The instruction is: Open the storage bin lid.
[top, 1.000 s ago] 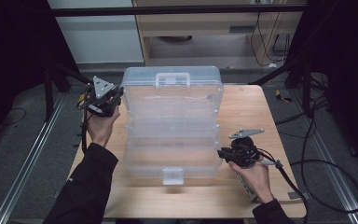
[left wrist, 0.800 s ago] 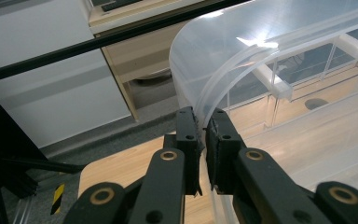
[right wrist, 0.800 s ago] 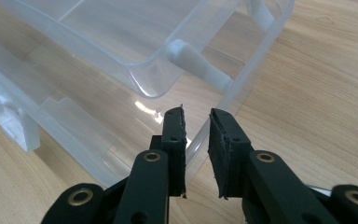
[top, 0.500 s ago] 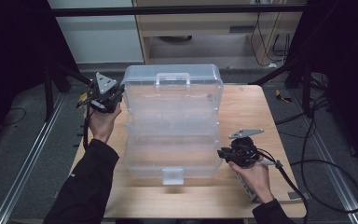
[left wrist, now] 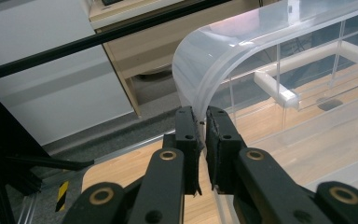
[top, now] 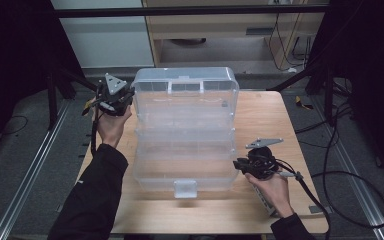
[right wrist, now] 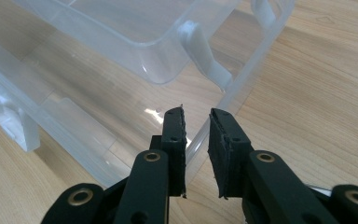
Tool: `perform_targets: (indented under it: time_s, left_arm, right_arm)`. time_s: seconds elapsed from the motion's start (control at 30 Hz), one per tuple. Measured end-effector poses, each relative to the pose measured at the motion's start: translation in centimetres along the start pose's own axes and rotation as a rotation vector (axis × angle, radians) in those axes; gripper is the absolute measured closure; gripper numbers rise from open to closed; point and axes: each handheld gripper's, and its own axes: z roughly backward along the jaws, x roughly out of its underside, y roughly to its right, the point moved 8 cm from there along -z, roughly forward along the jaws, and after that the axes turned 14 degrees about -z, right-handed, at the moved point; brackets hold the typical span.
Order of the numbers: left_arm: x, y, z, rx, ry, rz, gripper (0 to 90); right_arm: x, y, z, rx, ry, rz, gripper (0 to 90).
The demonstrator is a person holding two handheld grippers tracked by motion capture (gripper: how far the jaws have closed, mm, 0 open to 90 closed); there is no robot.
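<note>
While both grippers (left (left wrist: 203, 122), right (right wrist: 196, 122)) clamp, clear box (top: 185, 125) opens.

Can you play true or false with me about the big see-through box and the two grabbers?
1. The clear plastic box sits on a wooden table. True.
2. The left gripper pinches the rim of the box's lid. True.
3. The box is full of toys. False: through the plastic you see bare wood and dividers, nothing inside.
4. The right gripper is up at the far corner of the box. False: it is at the near right corner.
5. The table is metal. False: it is light wood.
</note>
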Motion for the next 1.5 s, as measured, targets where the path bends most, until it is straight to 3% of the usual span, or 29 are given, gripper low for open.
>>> perform_targets:
  time_s: [0.83, 1.5]
  left_arm:
    - [-0.2, -0.7, -2.3, -0.008, -0.028, -0.008, 83.4]
    - [-0.1, -1.2, -4.9, -0.007, -0.057, 0.015, 84.1]
  right_arm:
    - [0.0, 0.0, 0.0, 0.002, -0.004, 0.0, 76.3]
    - [0.0, 0.0, 0.0, -0.006, -0.007, -0.002, 76.1]
